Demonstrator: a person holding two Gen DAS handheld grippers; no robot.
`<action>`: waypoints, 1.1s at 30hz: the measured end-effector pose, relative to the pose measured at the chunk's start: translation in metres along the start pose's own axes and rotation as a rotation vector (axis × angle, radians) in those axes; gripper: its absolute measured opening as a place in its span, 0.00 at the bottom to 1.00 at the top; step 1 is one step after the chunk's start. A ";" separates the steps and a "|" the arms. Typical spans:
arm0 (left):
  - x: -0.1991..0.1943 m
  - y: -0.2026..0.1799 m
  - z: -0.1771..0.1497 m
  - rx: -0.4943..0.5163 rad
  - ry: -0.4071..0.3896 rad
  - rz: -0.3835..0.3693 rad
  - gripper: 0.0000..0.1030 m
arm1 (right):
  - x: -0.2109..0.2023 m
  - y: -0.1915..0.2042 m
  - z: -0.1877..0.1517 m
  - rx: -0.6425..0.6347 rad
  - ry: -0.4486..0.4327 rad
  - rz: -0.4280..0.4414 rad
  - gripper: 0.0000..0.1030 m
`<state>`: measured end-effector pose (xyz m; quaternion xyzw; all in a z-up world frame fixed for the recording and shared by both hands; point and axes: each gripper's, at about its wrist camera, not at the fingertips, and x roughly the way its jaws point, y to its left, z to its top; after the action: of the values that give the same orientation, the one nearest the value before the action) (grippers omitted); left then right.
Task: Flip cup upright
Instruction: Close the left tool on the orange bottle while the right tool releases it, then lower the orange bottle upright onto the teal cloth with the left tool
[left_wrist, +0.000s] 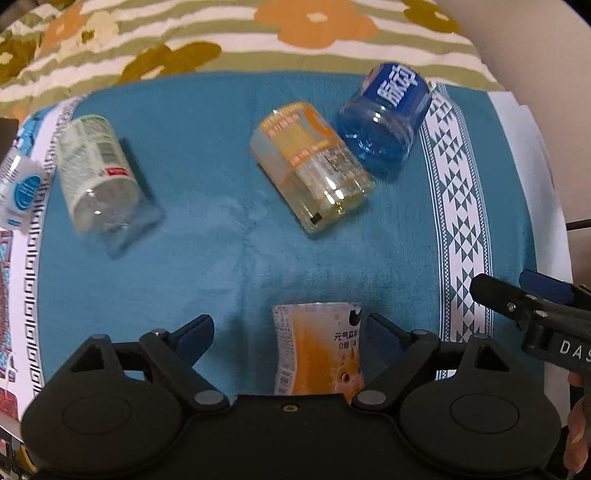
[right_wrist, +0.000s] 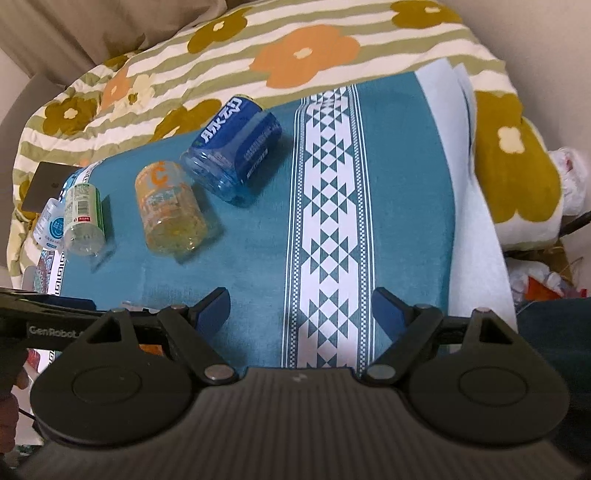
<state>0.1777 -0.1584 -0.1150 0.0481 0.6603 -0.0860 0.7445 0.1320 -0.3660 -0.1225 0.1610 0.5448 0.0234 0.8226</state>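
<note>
The left tongs (left_wrist: 286, 334) stand wide open in the left wrist view, with the orange cup (left_wrist: 319, 350) between the two fingers and near the right one; whether that finger touches it I cannot tell, and nothing is gripped. The cup's cut rim points away from the camera and its lower part is hidden behind the tongs' body, so I cannot say whether it lies on its side or stands. Farther off on the teal cloth (left_wrist: 221, 258) lie three more cut-bottle cups on their sides: a green cup (left_wrist: 99, 173) at left, a yellow cup (left_wrist: 314, 166) in the middle and a blue cup (left_wrist: 384, 118) just beside it, seemingly touching. The right tongs (left_wrist: 517, 299) enter at the right edge. In the right wrist view the right tongs (right_wrist: 301, 308) are also wide open and hold nothing, over the white patterned band (right_wrist: 325, 221); the left tongs (right_wrist: 55, 317) show at left. The orange cup looks like thin, light, clear plastic: slick, springy and easy to crush or squirt out under a hard squeeze. A gentle hold across the labelled middle of the wall, away from the flimsy cut rim, seems best, and the soft cloth may let it tip once stood up.
</note>
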 end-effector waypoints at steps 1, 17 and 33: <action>0.003 -0.002 0.002 -0.004 0.009 0.000 0.86 | 0.003 -0.002 0.001 0.000 0.007 0.007 0.96; 0.022 0.000 0.007 -0.059 0.082 -0.121 0.57 | 0.010 -0.011 0.008 0.003 0.026 0.026 0.96; -0.062 0.029 -0.063 0.086 -0.481 -0.091 0.56 | -0.017 0.024 -0.023 0.047 -0.072 0.025 0.96</action>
<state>0.1151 -0.1147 -0.0620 0.0284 0.4615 -0.1565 0.8728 0.1074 -0.3411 -0.1090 0.1877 0.5131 0.0151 0.8374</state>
